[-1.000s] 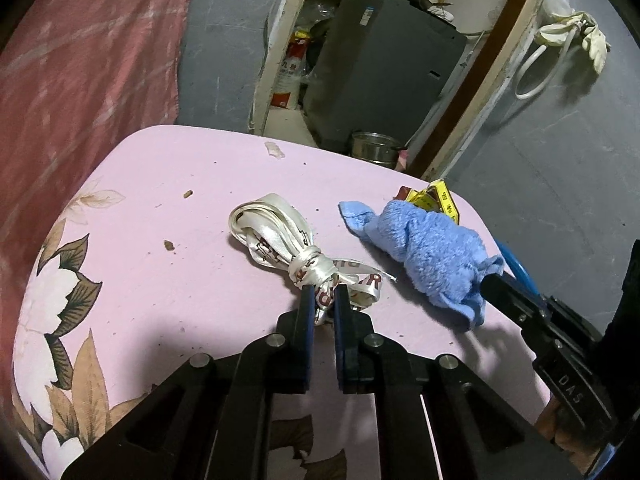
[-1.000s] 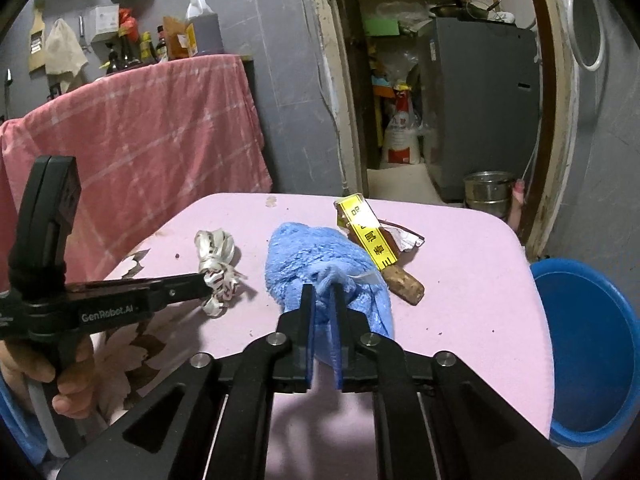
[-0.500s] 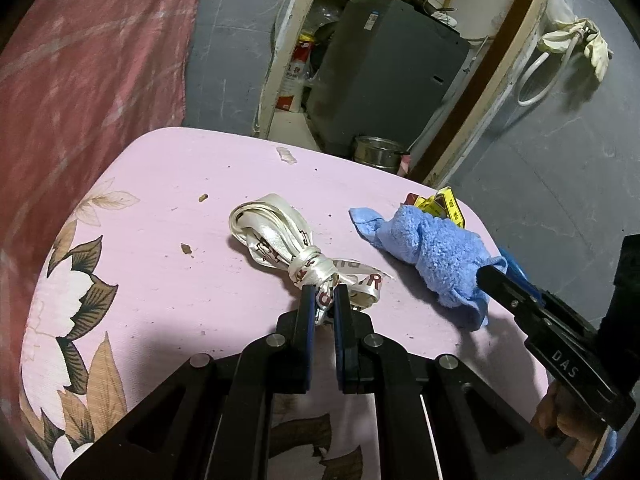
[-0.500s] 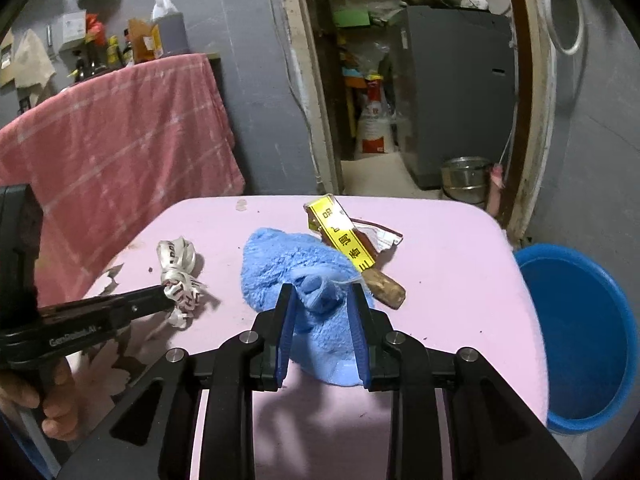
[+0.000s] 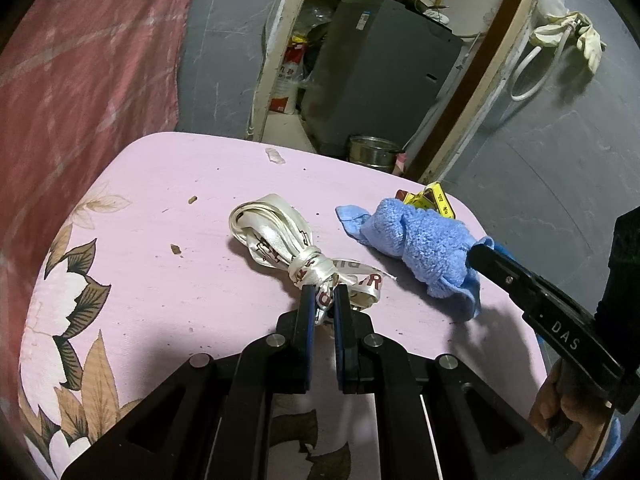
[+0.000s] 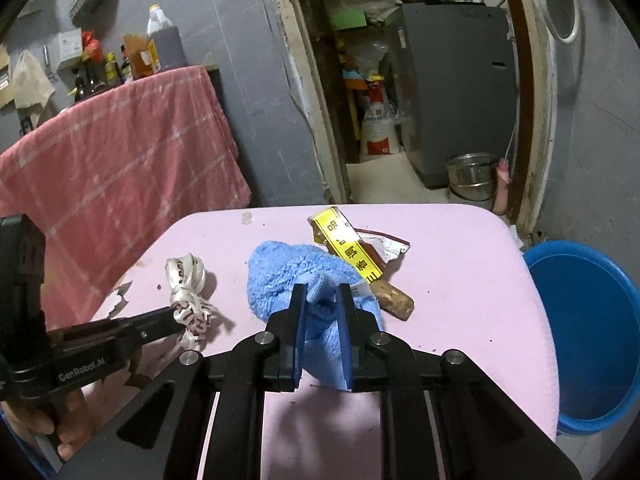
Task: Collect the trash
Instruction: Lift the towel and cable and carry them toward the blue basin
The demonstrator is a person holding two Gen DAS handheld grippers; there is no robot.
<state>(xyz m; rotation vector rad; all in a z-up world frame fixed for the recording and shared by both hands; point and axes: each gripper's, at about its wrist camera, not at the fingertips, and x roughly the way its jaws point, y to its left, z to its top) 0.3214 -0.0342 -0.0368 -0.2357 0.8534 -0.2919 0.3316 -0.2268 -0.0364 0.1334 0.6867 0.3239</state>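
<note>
Ribbon [image 5: 298, 254] lies knotted mid-table [image 5: 160, 280], light, limp and slick; best taken at its knot; left gripper [image 5: 323, 294] is clamped on its tail. Soft cloth [image 6: 296, 280] bunches easily; right gripper [image 6: 322, 294] is closing on a fold.

Pink tablecloth [image 5: 168, 208] printed with white and tan flowers, cream ribbon [image 5: 280, 240] lettered in dark red, fluffy light-blue cloth [image 6: 288, 276], yellow wrapper [image 6: 348, 244] with black characters, bright blue bucket [image 6: 592, 344], red towel [image 6: 120, 152] checked in white.
</note>
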